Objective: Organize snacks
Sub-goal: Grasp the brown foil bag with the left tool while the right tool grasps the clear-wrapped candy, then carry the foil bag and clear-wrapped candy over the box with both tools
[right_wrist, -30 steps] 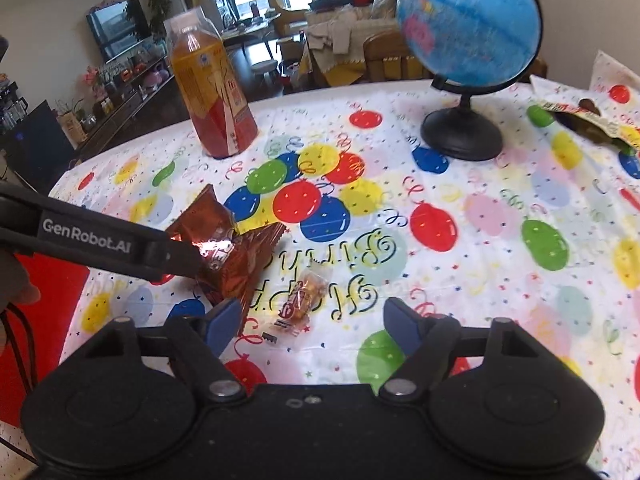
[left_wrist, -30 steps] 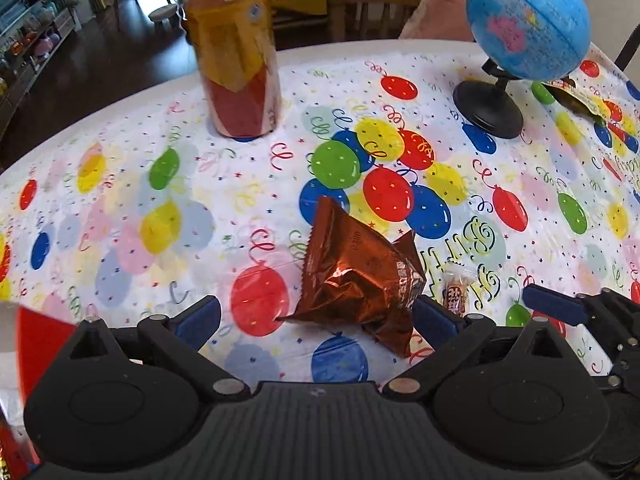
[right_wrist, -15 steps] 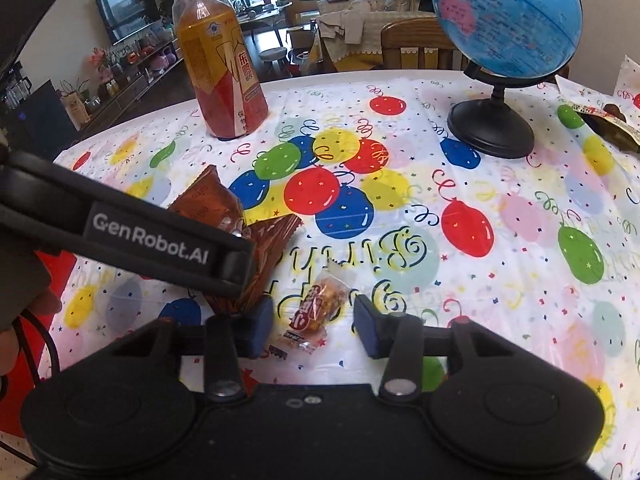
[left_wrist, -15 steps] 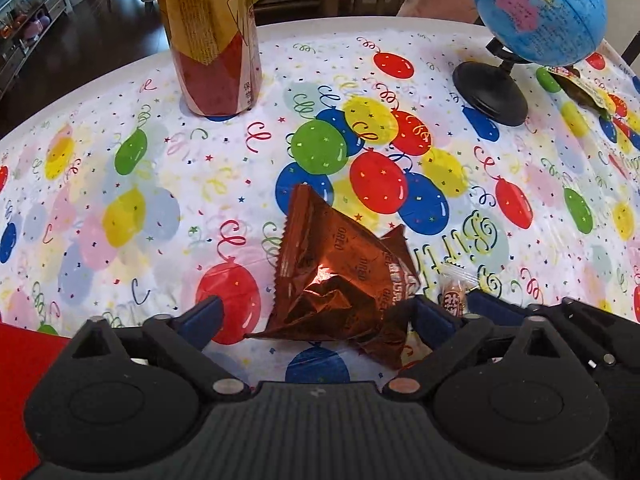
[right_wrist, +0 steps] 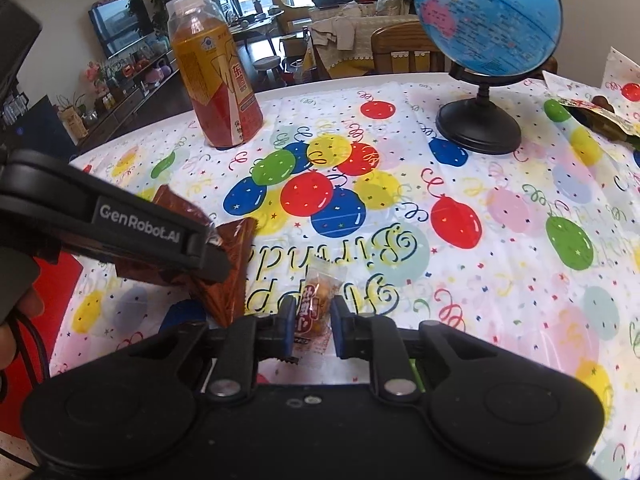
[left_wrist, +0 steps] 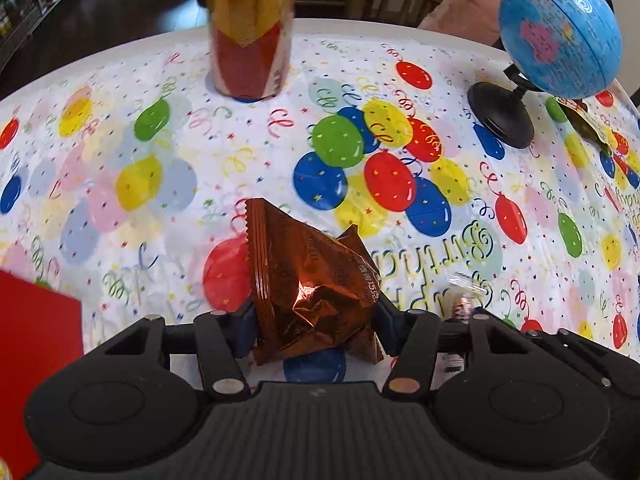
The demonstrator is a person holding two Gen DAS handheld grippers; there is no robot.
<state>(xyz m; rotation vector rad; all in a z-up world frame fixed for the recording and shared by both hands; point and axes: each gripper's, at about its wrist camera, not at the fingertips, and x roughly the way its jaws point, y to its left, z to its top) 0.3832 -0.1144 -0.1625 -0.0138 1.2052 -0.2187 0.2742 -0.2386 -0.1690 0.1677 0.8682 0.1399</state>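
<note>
A crinkled copper-brown foil snack bag lies on the balloon tablecloth. My left gripper is shut on its near end, blue pads pressing both sides. The bag also shows in the right wrist view, partly hidden by the left gripper's body. A small clear packet with an orange snack sits between the pads of my right gripper, which is shut on it. The packet's top also shows in the left wrist view.
A tall tea bottle stands at the back left. A blue globe on a black stand stands at the back right. A dark opened wrapper lies at the far right. A red sheet lies at the near left.
Both grippers have closed: the left onto the brown foil bag, the right onto the small clear packet. Both moved forward over their snacks.
</note>
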